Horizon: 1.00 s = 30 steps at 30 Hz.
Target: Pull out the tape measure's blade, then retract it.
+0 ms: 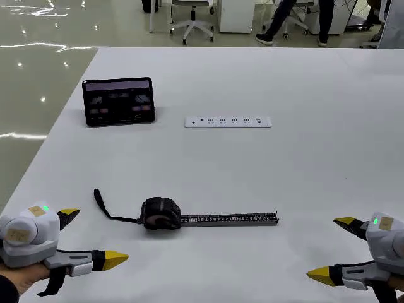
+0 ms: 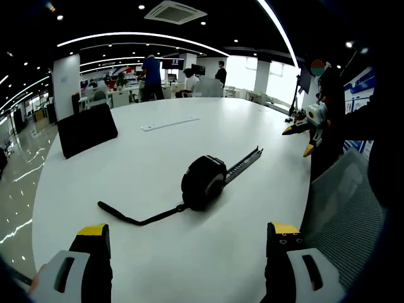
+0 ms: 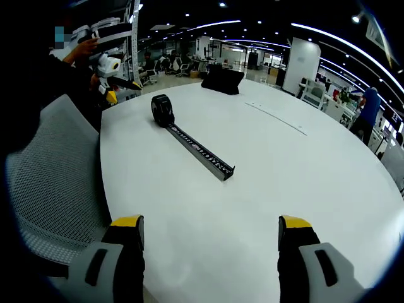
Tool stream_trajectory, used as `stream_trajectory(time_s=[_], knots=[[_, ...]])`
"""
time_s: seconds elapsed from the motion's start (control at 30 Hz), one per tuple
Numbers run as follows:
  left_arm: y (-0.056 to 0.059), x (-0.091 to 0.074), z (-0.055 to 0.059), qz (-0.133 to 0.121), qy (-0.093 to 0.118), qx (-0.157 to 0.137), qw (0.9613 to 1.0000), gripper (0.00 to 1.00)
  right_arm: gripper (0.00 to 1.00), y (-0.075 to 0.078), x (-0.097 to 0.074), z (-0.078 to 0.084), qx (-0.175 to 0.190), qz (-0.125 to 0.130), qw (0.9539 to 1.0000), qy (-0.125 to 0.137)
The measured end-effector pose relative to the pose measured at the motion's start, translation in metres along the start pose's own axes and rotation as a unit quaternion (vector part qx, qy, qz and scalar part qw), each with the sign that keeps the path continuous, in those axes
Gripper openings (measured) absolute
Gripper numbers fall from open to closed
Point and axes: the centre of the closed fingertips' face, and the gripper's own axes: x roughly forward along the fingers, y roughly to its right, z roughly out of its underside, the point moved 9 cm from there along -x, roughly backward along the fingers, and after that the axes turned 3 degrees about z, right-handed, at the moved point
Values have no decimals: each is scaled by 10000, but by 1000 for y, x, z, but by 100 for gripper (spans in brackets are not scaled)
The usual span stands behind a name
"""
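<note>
— Well, which step is judged to be in hand?

— Taken from the left: the left gripper (image 1: 96,235) is held over the near left corner of the table (image 1: 252,170), its jaws spread wide and nothing grasped. Just to its right a strap (image 1: 104,205) is laid on the surface, joined to the tape measure (image 1: 160,213), which is set down nearer the left gripper than the other. From it the blade (image 1: 230,219) is stretched flat toward the right. The right gripper (image 1: 329,247) is held well apart from the blade's far end, its jaws likewise released and empty. With the blade already out, the pulling is judged done and the retracting not yet begun.

— And what is called for next?

— Most likely the tape measure must be steadied by the left gripper and the blade guided or let back in; whether a lock is engaged cannot be told.

— How much room is offered?

— Plenty. The table's left edge is passed close by the left gripper, and the near edge lies under both. A tablet (image 1: 118,101) and a power strip (image 1: 228,121) are kept well apart at the far side.
</note>
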Motion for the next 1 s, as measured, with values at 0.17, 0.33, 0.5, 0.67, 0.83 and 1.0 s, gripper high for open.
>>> stream_trajectory(time_s=[0.17,0.33,0.5,0.67,0.83,1.0], knots=[[3,-14,2,-45,201,-39,9998,100,89,-1,-12,5,111,124,9999,37],[6,-21,7,-91,289,80,9995,100,96,-4,-19,10,245,163,9995,77],[6,-24,8,-144,368,94,9992,100,100,-6,-20,14,259,192,9994,83],[6,-26,10,-146,298,90,9994,100,100,-7,-20,13,247,165,9995,98],[4,-28,12,-231,253,60,9994,100,100,-8,-19,10,199,126,9997,72],[3,-34,12,-256,293,31,9992,100,100,-11,-15,5,88,50,9999,53]])
